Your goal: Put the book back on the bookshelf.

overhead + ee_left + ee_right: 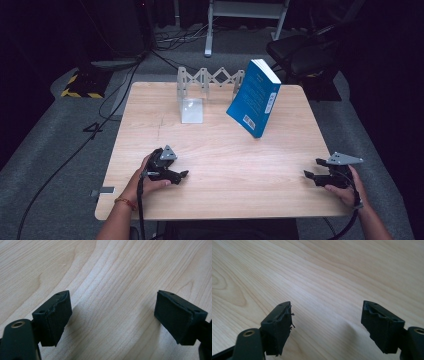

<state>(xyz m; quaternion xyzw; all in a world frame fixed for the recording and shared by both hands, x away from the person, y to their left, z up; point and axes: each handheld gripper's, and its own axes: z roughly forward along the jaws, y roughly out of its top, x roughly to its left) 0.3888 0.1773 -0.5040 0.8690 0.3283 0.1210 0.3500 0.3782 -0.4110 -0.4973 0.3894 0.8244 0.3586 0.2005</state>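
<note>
Presently, left tongs (183, 175): open, empty, low over surface (220, 165).
Right tongs (311, 169): open, empty, near right edge.
Blue book (254, 98): tilted, apparently leaning on white rack (207, 82), well apart from both.

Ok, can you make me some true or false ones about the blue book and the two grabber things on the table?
1. The blue book lies flat on the table. False: it stands tilted, leaning against the white folding rack.
2. The left gripper holds nothing. True: its jaws stand apart over bare wood.
3. The right gripper is clamped on the book. False: its jaws are open and empty, near the table's front right edge, far from the book.
4. A small clear stand sits in front of the rack's left end. True.
5. Both grippers are at the near side of the table, the book at the far side. True.
</note>
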